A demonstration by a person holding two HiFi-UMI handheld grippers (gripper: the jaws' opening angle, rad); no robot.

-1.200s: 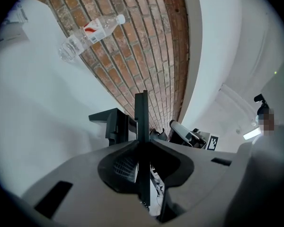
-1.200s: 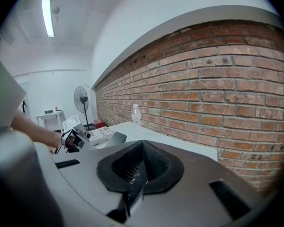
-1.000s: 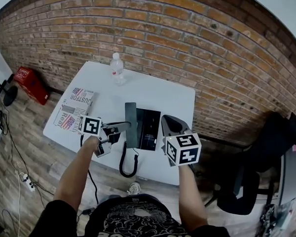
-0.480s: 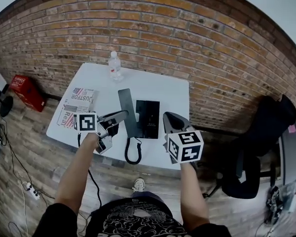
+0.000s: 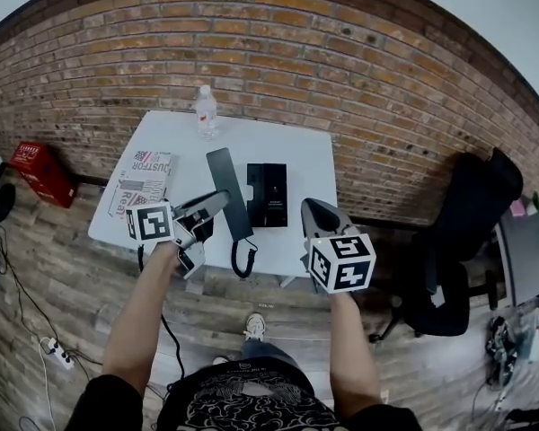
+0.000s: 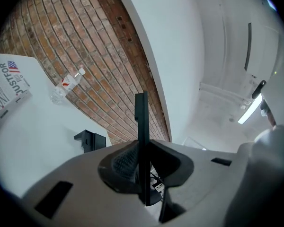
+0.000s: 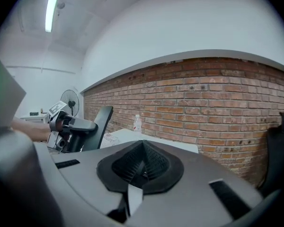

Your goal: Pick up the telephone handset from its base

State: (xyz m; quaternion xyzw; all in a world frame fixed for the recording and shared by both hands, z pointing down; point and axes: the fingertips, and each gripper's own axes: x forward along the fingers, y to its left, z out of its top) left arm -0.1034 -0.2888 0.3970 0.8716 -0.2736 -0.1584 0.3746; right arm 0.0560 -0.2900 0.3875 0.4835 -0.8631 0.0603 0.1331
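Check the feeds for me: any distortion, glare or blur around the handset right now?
Head view: heavy fisheye bows the brick wall and table, but light is even and the handset reads sharp. Left gripper view: the handset is a dark edge-on silhouette between the shut jaws; a ceiling lamp glares at right. Right gripper view: the strip light blows out; the brick wall stays crisp.

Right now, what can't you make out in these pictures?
- Telephone base buttons: head view, too small.
- Handset lower end: left gripper view, hidden by the left hand-held gripper.
- Water bottle label: head view, too small.
- Coiled cord plug end: head view, too small.
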